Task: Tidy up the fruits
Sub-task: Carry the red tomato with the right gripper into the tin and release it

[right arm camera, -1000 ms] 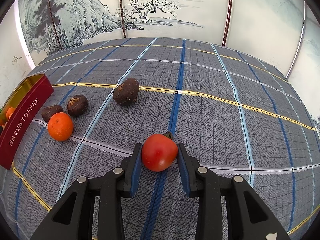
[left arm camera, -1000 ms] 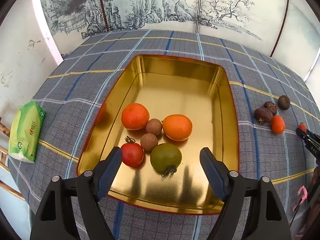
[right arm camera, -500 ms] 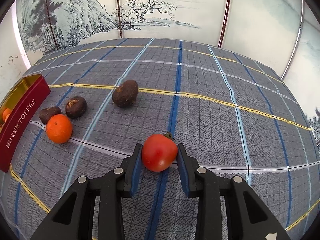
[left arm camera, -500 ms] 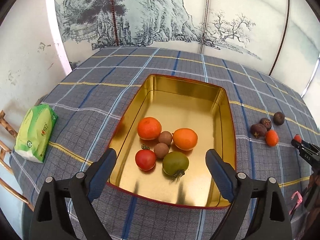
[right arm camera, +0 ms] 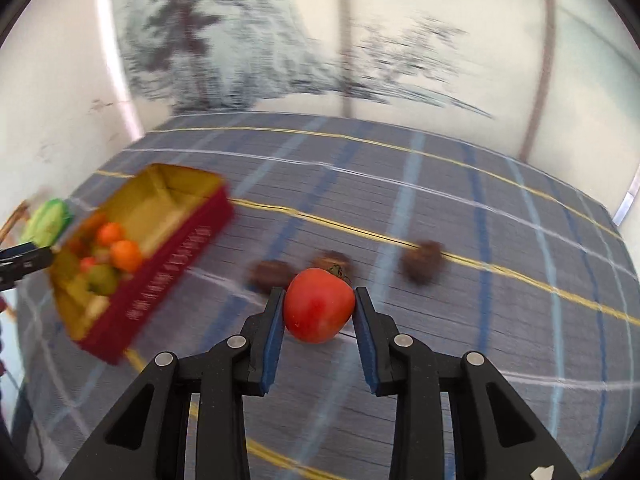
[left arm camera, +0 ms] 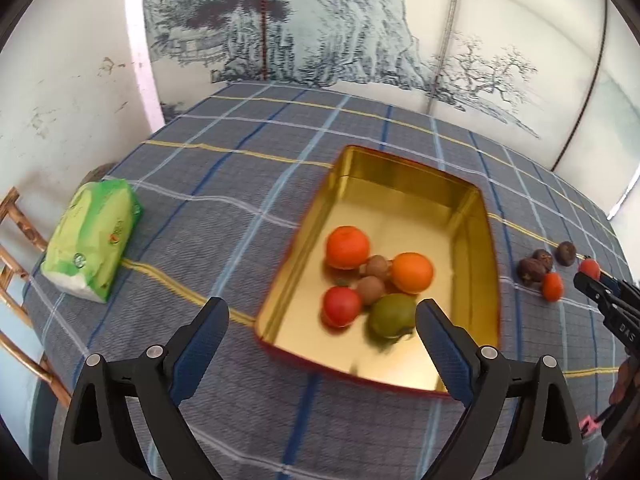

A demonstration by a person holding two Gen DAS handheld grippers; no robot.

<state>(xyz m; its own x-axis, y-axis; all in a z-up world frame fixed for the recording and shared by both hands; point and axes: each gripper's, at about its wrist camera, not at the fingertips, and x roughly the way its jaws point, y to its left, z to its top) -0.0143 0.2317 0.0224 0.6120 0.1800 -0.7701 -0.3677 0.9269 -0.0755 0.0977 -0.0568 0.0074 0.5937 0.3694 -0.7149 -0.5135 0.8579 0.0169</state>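
While the left gripper (left arm camera: 320, 328) hangs over the near rim of the gold tin (left arm camera: 490, 264), its jaws are opening with nothing between them; the last fruit let go seems already to lie in the tin. The tin sits toward the bench's (left arm camera: 224, 200) left edge, holding two oranges, a red tomato, a green one and two small brown fruits.

To the right, the right gripper (right arm camera: 318, 312) has its jaws clamped on a red tomato (right arm camera: 319, 305), stem pointing away from the camera. From these jaws the tin (right arm camera: 176, 256) lies to the left and a little beyond, its long axis running away toward the far edge, so the carry goes leftward over the red side wall.

Motion blur smears the right wrist view: the dark fruits (right arm camera: 422, 258) behind the tomato cannot be identified, and the loose orange is hidden there.
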